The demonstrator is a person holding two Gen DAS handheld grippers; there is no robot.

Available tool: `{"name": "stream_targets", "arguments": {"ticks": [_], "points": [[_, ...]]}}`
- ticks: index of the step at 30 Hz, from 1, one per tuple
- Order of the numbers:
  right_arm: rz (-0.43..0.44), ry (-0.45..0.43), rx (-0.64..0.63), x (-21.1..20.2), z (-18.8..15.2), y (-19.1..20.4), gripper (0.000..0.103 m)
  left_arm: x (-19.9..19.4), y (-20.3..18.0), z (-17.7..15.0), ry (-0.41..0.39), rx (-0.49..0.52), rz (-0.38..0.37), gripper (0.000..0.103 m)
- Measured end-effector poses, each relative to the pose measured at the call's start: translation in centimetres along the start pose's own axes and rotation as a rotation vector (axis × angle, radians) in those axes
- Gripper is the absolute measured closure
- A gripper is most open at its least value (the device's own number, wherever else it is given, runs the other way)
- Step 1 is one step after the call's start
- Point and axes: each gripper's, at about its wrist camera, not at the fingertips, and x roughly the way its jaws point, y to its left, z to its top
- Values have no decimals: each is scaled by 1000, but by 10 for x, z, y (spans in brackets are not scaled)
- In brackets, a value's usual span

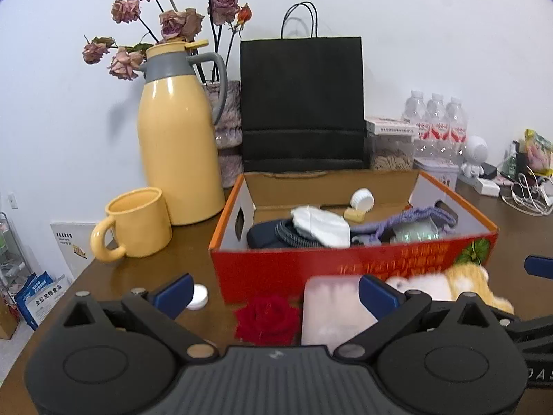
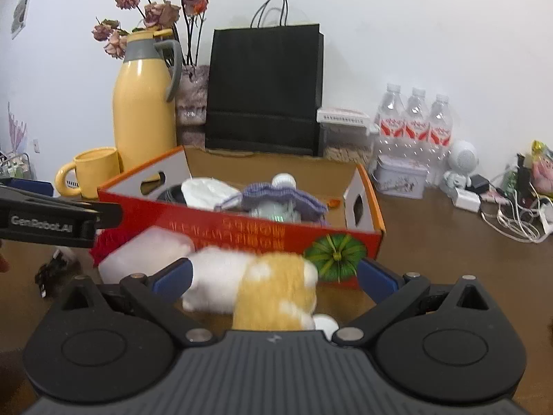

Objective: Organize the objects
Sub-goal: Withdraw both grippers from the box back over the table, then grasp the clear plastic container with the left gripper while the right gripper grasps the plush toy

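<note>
Reading "GenRobot.AI" on left hand-held gripper (image 2: 52,221), beside red box (image 2: 242,235).

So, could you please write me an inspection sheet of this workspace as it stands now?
Surface: brown wooden table, crowded.
Job's things: red box holds cloths and a white cap; red rose, pale pouch, plush toy and small white lid lie in front of it.
Clutter: yellow jug, yellow mug, black bag, water bottles.
Grippers: left gripper and right gripper, jaws open, nothing gripped.
Cables: white tangle, far right.
Surroundings: white wall, dried flowers.
</note>
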Motion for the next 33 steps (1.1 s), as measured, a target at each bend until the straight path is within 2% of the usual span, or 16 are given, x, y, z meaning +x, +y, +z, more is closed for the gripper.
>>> {"name": "stream_targets", "arguments": {"ticks": [15, 24, 33], "points": [[-30, 64, -12, -16, -25, 3, 0, -12, 0, -32, 103, 41, -61, 1], [-31, 91, -25, -9, -27, 3, 0, -3, -7, -27, 130, 47, -85, 1], [-33, 132, -65, 15, -21, 2, 0, 23, -26, -13, 179, 62, -100, 1]]}}
